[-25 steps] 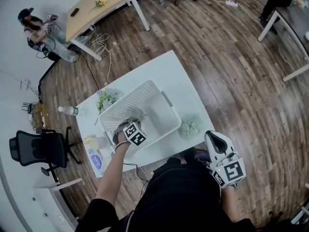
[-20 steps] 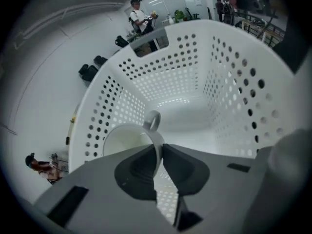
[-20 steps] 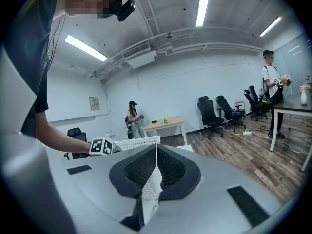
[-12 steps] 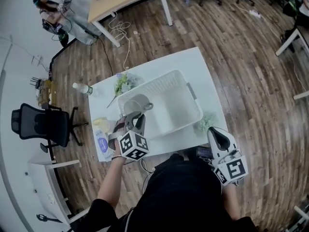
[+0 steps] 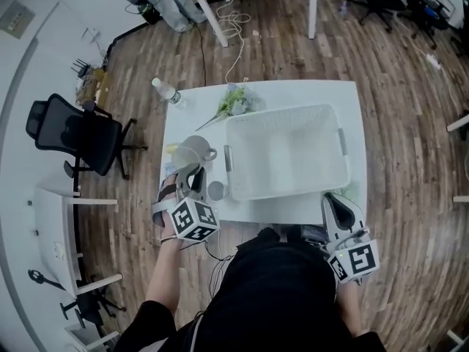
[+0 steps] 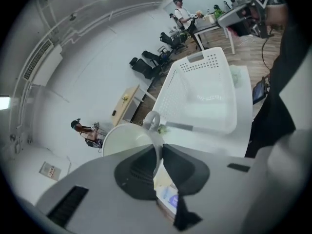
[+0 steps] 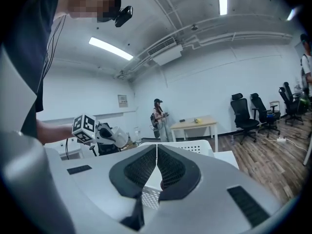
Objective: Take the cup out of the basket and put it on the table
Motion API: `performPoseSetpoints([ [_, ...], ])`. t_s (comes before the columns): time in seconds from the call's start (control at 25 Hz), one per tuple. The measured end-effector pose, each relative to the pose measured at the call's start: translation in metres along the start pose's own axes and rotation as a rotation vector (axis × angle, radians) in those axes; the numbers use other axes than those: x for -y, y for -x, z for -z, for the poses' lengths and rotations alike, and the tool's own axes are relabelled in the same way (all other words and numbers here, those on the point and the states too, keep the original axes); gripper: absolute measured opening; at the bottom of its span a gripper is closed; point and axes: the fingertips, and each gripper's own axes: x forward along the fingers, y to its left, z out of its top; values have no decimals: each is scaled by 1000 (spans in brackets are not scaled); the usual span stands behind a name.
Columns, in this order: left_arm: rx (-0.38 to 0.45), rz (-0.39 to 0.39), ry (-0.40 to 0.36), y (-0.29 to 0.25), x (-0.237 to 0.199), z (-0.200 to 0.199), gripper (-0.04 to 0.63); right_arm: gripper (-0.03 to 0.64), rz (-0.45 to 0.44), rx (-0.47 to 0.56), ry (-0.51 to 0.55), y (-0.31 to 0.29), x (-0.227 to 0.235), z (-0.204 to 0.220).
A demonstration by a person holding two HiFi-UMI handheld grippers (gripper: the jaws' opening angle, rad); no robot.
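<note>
A grey cup (image 5: 190, 152) with a handle hangs over the left end of the white table (image 5: 293, 94), outside the white perforated basket (image 5: 286, 152). My left gripper (image 5: 192, 174) is shut on the cup's rim; in the left gripper view the cup (image 6: 127, 138) wall sits pinched between the pads of the gripper (image 6: 161, 152), with the basket (image 6: 207, 89) beyond. My right gripper (image 5: 334, 201) hovers at the table's front edge by the basket's near right corner, and the right gripper view shows its jaws (image 7: 156, 152) shut with nothing between them.
A bunch of green flowers (image 5: 234, 101) and a plastic bottle (image 5: 165, 90) lie at the table's far left corner. A small round object (image 5: 215, 190) and a yellowish item sit under the cup. A black office chair (image 5: 73, 134) stands to the left.
The left gripper has lifted the cup up out of the basket and carried it left, over the table's left end. The right gripper stayed near the front edge.
</note>
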Motion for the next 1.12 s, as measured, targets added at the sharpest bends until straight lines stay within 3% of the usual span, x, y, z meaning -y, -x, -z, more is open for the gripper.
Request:
performPoseSetpoints([
  [0.12, -44, 47, 5, -19, 16, 38, 44, 25, -2, -13, 6, -7, -12, 5],
  [0.24, -77, 106, -49, -43, 39, 60, 46, 25, 15, -28, 10, -8, -20, 9],
  [0.64, -111, 345, -122, -119, 97, 87, 51, 25, 153, -51, 4, 3, -27, 9],
  [0.92, -146, 439, -166, -148, 112, 98, 57, 25, 218, -51, -2, 10, -32, 7],
  [1.12, -153, 449, -182, -155, 116, 100, 83, 25, 240, -52, -3, 17, -32, 8],
])
